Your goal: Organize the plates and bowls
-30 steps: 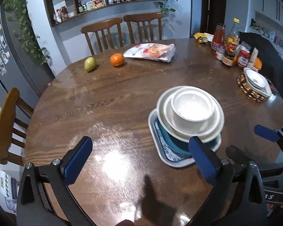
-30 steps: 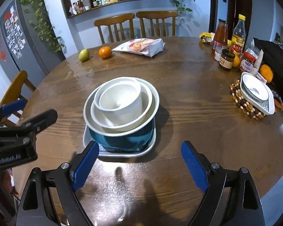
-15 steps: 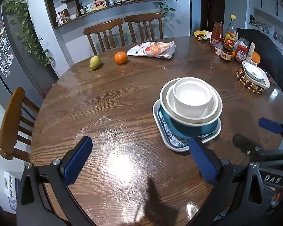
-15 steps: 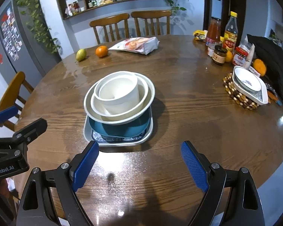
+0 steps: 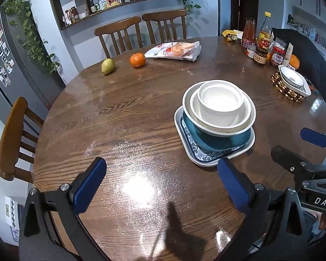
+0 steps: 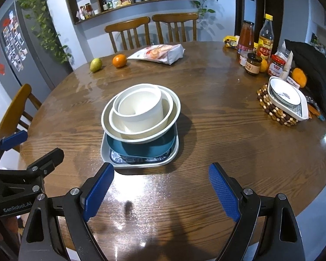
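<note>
both hand-held grippers – left (image 5: 159,181), right (image 6: 160,190) – wide apart, empty; nested stack (image 6: 141,121) at 12 o'clock looks done; withdraw clear, avoid nudging tray (image 6: 139,163).

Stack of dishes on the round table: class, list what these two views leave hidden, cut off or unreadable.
- Teal bowl, right wrist view: interior covered by the white bowls nested above.
- Patterned tray, left wrist view: most of its pattern hidden under the stack.
- Jar labels, right wrist view: text too small.
- Right claw, left wrist view: cut off by the frame edge.
</note>
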Available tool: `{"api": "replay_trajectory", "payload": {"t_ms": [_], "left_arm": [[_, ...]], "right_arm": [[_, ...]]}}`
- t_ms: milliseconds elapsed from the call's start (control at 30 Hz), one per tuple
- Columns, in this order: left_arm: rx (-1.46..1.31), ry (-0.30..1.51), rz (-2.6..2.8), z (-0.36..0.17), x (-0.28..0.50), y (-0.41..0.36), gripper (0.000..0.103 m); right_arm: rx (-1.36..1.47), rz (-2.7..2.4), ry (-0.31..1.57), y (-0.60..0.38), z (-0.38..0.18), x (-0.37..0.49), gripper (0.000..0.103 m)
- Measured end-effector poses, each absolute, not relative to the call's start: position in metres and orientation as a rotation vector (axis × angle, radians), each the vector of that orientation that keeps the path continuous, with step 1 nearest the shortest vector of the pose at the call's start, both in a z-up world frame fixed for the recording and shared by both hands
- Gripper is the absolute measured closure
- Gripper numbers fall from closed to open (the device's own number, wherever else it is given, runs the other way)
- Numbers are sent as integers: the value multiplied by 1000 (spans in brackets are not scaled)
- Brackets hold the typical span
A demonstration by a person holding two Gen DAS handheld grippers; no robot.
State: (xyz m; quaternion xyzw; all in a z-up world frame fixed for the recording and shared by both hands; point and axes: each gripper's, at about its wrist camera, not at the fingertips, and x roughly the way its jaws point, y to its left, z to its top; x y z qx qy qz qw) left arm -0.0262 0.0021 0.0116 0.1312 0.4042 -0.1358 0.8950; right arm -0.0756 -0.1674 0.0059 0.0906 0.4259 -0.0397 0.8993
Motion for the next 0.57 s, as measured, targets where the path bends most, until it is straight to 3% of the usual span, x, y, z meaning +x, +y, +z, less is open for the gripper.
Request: {"api": "replay_trajectory", "payload": {"t_ms": [567], "left_arm": [[268, 842, -297, 9, -27, -1, 1]], "right_arm": [[183, -82, 891, -165, 4, -73, 14]]}}
